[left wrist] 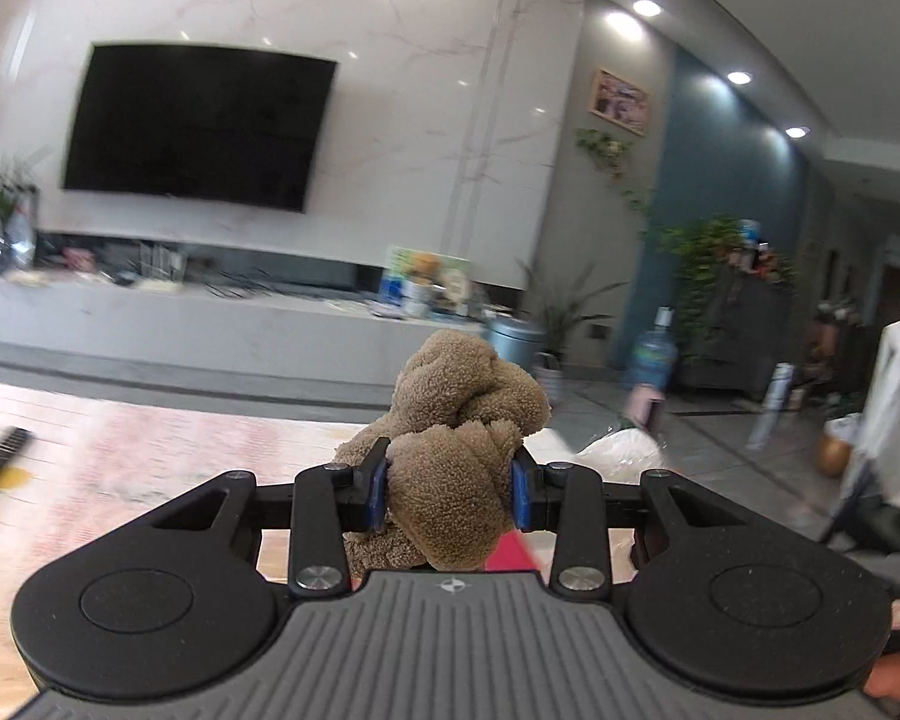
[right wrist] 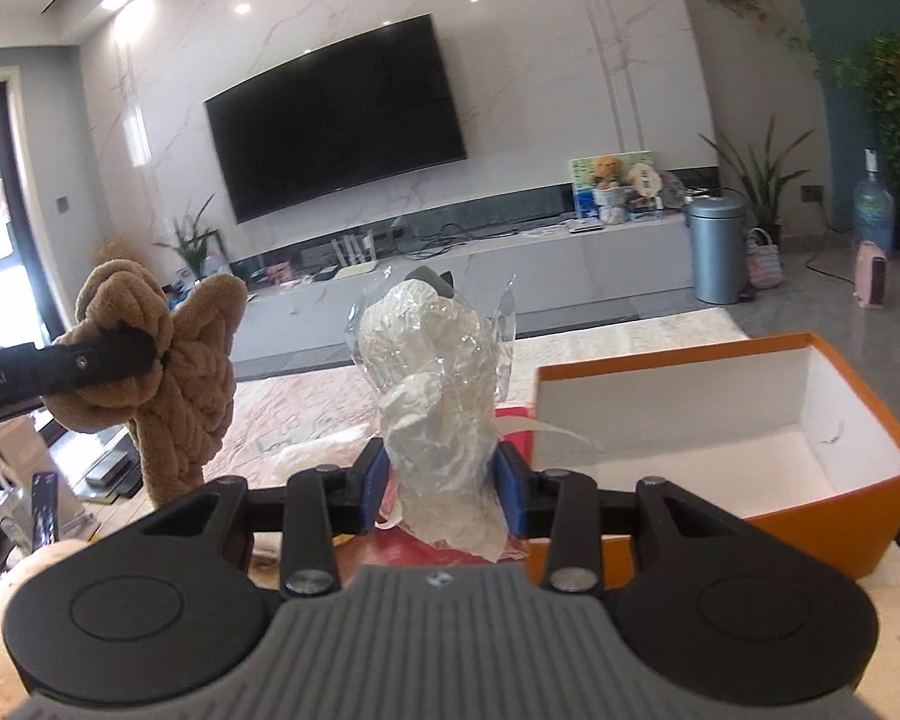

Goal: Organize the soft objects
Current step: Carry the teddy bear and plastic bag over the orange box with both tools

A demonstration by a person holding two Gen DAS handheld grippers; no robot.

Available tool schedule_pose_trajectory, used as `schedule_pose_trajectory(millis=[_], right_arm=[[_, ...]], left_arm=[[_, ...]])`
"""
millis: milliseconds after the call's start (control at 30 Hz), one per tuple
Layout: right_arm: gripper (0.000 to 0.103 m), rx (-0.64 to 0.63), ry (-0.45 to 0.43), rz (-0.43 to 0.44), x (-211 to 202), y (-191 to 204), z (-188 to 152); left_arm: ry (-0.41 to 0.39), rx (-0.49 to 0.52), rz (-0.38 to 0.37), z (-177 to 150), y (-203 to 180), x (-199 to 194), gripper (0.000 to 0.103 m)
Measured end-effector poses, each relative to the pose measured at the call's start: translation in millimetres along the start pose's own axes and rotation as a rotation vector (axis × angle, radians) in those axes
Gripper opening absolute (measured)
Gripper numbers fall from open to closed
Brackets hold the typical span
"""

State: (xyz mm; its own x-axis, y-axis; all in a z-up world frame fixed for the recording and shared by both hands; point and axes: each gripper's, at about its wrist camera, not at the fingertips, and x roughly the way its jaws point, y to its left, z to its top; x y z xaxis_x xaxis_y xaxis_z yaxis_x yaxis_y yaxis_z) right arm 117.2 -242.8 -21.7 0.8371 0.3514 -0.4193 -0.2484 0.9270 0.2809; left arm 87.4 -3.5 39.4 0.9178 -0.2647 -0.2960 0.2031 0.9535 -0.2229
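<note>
- Above the pink-patterned surface (left wrist: 120, 450), the left gripper (left wrist: 450, 495) clenches a brown plush toy (left wrist: 468, 420) between blue pads; toy raised clear.
- The right gripper (right wrist: 441, 489) grips a plastic-wrapped white soft bundle (right wrist: 435, 384) (contents unclear); just beside it, an open orange box (right wrist: 834, 504).

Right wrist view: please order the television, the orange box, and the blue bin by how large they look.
1. Television
2. Orange box, similar; it is nearer, so unsure
3. Blue bin, clearly smallest
</note>
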Motion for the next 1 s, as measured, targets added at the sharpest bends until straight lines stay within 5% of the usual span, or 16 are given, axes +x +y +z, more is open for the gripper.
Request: schedule_pose_trajectory(millis=[200, 400, 633, 800, 1000], right_arm=[[0.039, 0.053, 0.014, -0.043, 0, -35, 14], [0.039, 0.099, 0.066, -0.087, 20, -65, 29], [0.042, 0.163, 0.183, -0.173, 63, -107, 35], [0.042, 0.193, 0.259, -0.215, 90, -138, 30], [0.042, 0.194, 0.390, -0.244, 124, -161, 21]], left_arm=[[0.062, -0.021, -0.130, 18, 0, 42, 0.042], [0.129, 0.083, -0.201, 17, -20, 93, 0.042], [0.195, 0.336, -0.338, -6, -56, 144, 0.042], [0.271, 0.608, -0.358, -46, -87, 177, 0.043], [0.385, 0.766, -0.369, -84, -110, 202, 0.043]])
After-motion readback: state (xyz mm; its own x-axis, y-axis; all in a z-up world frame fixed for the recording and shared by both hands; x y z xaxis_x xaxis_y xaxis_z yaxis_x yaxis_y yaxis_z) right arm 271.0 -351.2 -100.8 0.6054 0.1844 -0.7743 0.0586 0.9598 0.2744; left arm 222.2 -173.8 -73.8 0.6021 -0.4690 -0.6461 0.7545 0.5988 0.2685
